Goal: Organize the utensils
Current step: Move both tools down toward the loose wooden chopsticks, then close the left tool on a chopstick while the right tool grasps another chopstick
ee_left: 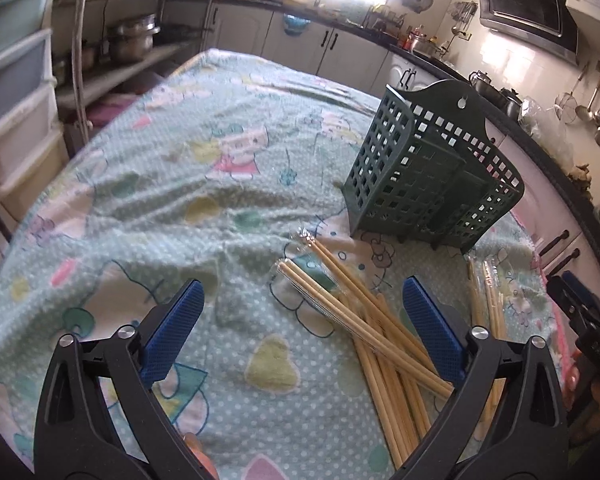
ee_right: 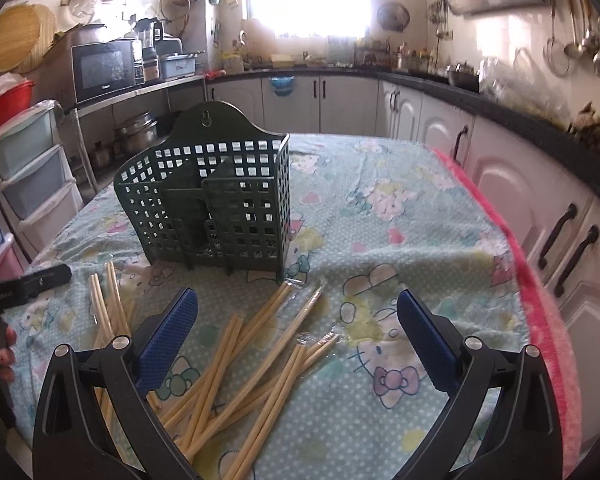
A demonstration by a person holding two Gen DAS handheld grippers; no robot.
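A dark green lattice utensil holder (ee_left: pixel 432 176) stands upright on the table, also in the right wrist view (ee_right: pixel 212 208). Several pale bamboo chopsticks (ee_left: pixel 376 332), some in clear wrappers, lie in a loose pile in front of it, also in the right wrist view (ee_right: pixel 240 360). A second small bunch (ee_right: pixel 108 308) lies to the left in the right wrist view. My left gripper (ee_left: pixel 302 300) is open and empty, above the cloth left of the pile. My right gripper (ee_right: pixel 298 312) is open and empty, just above the pile.
The table carries a light green cartoon-print cloth (ee_left: pixel 180 200) with a pink edge (ee_right: pixel 540 320) on the right. The other gripper shows at the right edge of the left wrist view (ee_left: pixel 580 312) and at the left edge of the right wrist view (ee_right: pixel 28 280). Kitchen cabinets (ee_right: pixel 520 200) run alongside; plastic drawers (ee_right: pixel 32 168) stand left.
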